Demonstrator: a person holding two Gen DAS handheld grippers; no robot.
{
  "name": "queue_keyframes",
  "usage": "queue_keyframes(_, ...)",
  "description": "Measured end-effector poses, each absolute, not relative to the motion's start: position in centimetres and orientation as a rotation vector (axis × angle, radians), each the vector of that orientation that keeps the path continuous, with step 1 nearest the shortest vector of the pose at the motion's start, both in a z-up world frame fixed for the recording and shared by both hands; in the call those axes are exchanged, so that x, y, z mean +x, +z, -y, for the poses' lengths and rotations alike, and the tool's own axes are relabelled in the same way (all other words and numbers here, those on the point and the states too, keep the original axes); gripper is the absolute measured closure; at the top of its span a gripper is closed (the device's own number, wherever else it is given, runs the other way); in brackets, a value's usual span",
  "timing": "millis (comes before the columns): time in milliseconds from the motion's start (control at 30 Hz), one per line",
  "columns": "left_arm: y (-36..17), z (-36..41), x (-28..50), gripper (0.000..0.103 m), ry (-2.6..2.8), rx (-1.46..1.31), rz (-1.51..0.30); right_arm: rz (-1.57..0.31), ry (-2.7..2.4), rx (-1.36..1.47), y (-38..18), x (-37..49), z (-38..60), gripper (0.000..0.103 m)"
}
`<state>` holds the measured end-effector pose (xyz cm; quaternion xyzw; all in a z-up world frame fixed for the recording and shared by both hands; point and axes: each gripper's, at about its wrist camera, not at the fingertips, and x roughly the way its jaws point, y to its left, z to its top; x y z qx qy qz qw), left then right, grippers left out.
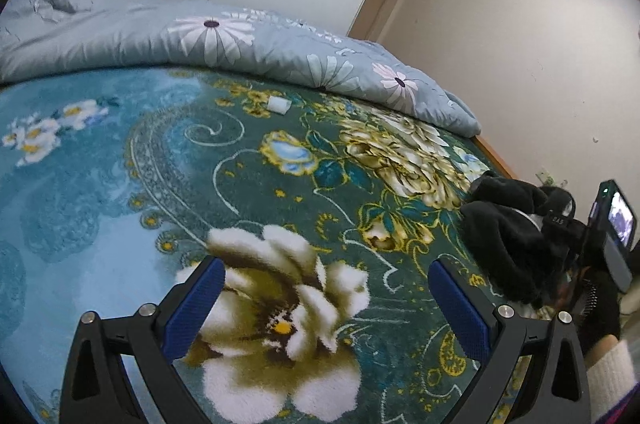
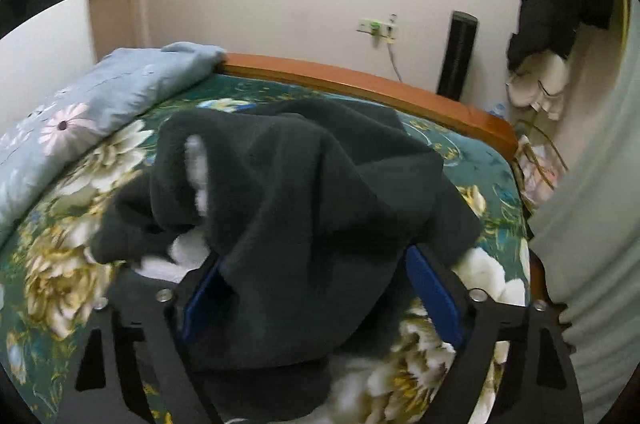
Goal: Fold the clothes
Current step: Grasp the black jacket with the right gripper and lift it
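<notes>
The dark fleece garment (image 2: 304,207) lies bunched at the bed's right side on the floral blanket (image 1: 120,183), draped between the fingers of the right tongs (image 2: 316,300), which are spread wide around it. The left tongs (image 1: 326,308) are held wide and empty over the blanket. The garment is best gripped at an edge, lifted and spread flat before any folding. No containers are seen.

No legible text or labels anywhere
</notes>
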<state>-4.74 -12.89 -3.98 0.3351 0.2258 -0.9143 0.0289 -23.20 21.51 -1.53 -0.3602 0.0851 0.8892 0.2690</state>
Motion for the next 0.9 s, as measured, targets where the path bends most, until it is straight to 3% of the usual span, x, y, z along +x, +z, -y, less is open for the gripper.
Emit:
queue_keyframes(33, -4.0, 12.8, -4.8, 0.000, -2.822, 1.038, -0.699, -0.290, 2.414, -0.987, -1.8, -23.2, -21.8, 0.030)
queue_keyframes(167, -4.0, 12.8, -4.8, 0.000, -2.840, 1.039, -0.697, -0.557, 2.472, -1.028, -2.7, -23.3, -23.1, 0.037)
queue_keyframes(233, -3.9, 12.7, -4.8, 0.000, -2.847, 1.034, -0.696, -0.653, 2.488, -1.000, -2.7, -22.7, -23.9, 0.050)
queue_keyframes(267, -3.8, 12.9, -4.9, 0.000, -2.847, 1.029, -0.697, -0.686, 2.502, -0.991, -2.5, -22.3, -24.1, 0.053)
queue_keyframes(333, -3.7, 13.2, -4.9, 0.000, -2.847, 1.020, -0.700, -0.731, 2.530, -0.984, -1.7, -21.6, -24.4, 0.070)
queue_keyframes(467, -3.3, 13.8, -4.7, 0.000, -2.845, 0.990, -0.700, -0.745, 2.646, -0.987, 1.5, -19.8, -23.3, 0.084)
queue_keyframes(767, -2.0, 19.2, -1.9, 0.000, -2.843, 0.924, -0.775, -0.627, 2.966, -1.039, 8.9, -11.2, -17.5, 0.090)
queue_keyframes(900, -1.4, 22.7, 1.2, 0.000, -2.846, 0.924, -0.711, -0.609, 3.103, -1.123, 11.3, -6.8, -13.3, 0.090)
